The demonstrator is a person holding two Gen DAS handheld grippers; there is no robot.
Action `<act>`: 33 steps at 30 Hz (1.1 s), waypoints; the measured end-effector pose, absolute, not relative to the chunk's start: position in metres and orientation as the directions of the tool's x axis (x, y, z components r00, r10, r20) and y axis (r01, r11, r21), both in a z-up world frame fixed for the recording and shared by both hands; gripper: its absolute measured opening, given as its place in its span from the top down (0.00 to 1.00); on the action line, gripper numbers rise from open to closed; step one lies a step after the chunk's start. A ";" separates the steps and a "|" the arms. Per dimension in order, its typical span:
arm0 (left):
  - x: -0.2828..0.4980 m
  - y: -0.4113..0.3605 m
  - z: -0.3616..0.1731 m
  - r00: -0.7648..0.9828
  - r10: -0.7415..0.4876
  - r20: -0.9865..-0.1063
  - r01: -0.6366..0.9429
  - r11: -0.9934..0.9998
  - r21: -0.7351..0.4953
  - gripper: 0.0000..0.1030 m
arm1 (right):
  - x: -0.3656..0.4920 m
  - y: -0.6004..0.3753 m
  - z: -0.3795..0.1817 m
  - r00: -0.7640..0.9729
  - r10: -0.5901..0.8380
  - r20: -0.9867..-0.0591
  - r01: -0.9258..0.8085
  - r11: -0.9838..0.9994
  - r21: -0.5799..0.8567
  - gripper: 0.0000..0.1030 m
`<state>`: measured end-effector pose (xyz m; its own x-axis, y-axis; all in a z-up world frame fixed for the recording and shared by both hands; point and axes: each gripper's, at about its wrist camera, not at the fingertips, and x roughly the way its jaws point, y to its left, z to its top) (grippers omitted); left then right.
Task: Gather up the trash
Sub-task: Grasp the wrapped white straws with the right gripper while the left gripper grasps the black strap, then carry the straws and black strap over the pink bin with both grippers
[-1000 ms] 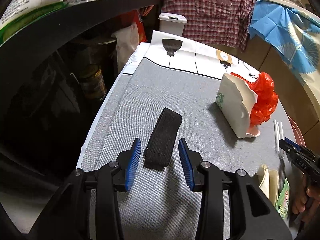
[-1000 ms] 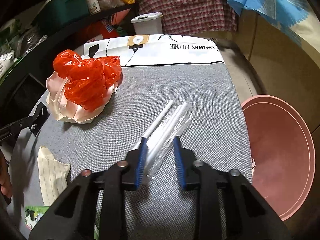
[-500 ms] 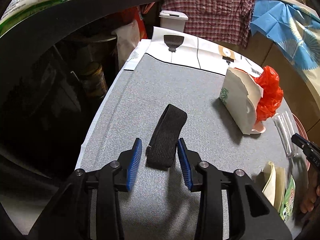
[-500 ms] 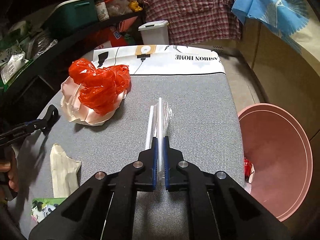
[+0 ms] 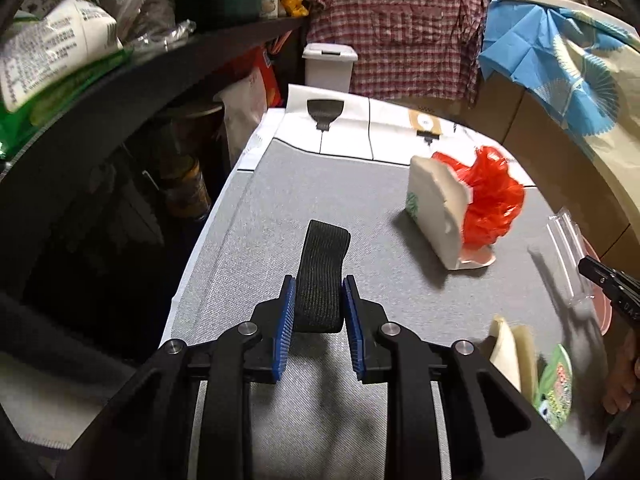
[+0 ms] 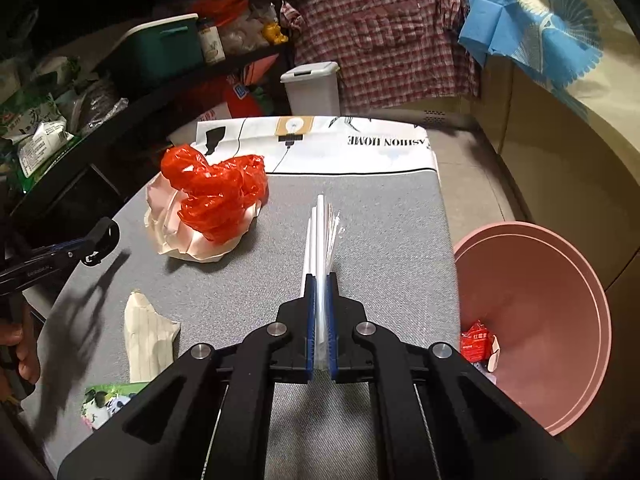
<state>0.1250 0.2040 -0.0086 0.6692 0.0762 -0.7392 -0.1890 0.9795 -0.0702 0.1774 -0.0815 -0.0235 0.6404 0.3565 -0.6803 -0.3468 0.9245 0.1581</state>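
- The straws in clear wrapping (image 6: 320, 240) are clamped between the pads of the right gripper (image 6: 320, 292); the jaws are pressed tight on the near end of the bundle.
- The long axis of the bundle is seen to run straight ahead from the jaws, in line with the fingers, with the far end raised clear of the grey tabletop (image 6: 380, 220).
- The pink bin (image 6: 560, 320) is found to the right of that gripper, beside the table edge and lower than it; a red wrapper (image 6: 476, 344) already lies inside.
- The coming move is judged to turn on this: the bundle points forward, the bin lies sideways, so a swing to the right is called for before release.
- The black band (image 5: 322, 276) is caught at its near end between the blue pads (image 5: 287, 316) of the left gripper (image 5: 319, 300), whose jaws are closing on it; both pads appear to touch its edges.
- Its long axis also runs away from the jaws, the far end curling upward.
- The left gripper is the one farther from the bin, with the whole table in between.
- A crumpled paper carton with a red plastic bag (image 6: 216, 196), a striped paper scrap (image 6: 146, 336) and a green-printed packet (image 6: 108, 396) remain on the table, between the two grippers.
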 end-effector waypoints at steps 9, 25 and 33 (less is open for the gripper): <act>0.104 0.182 0.015 0.715 0.059 -0.696 -0.153 0.985 -0.074 0.77 | 0.156 -0.093 -0.004 0.677 0.352 -0.646 -0.338 0.929 0.153 0.95; 0.080 0.138 0.050 0.776 0.009 -0.631 -0.088 0.992 -0.094 0.77 | 0.126 -0.117 0.028 0.745 0.324 -0.584 -0.317 0.941 0.119 0.95; 0.079 0.101 0.061 0.786 -0.055 -0.616 -0.023 0.993 -0.117 0.77 | 0.127 -0.140 0.040 0.771 0.300 -0.562 -0.279 0.952 0.126 0.95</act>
